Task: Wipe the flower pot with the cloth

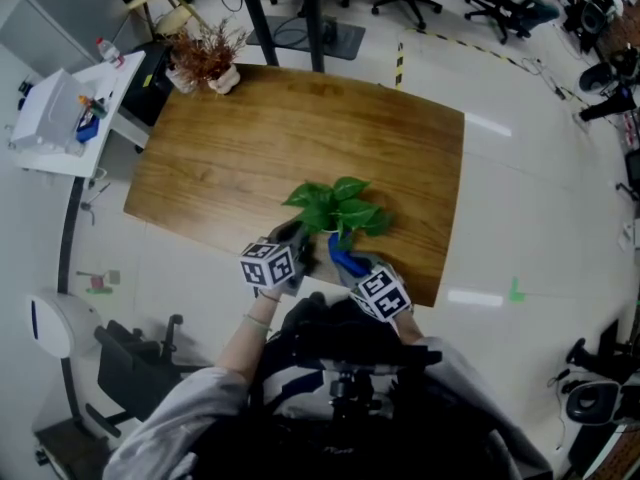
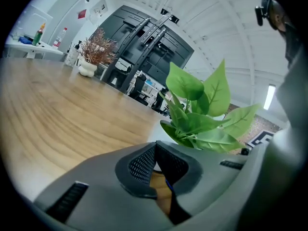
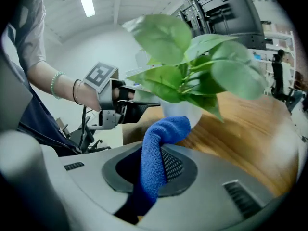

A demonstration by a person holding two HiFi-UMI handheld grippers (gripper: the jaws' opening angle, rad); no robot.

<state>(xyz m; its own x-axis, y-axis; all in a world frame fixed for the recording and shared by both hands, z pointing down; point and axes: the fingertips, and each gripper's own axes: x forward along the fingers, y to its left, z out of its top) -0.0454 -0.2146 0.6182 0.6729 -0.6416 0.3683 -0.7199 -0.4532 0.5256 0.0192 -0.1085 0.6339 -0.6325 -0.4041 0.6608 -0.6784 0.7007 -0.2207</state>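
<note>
The pot point(image 3: 179, 110), white under its plant point(image 1: 338, 206), stands at the table's point(image 1: 250, 148) near edge. Against the pot's near side, touching or almost, is the cloth point(image 3: 166, 129). The right gripper point(image 3: 156, 153) clamps it folded, probably so a padded bulge meets the pot. Left of the pot, the left gripper point(image 2: 155, 150) has its jaws drawn together with the tips at the pot, seemingly bracing it.
</note>
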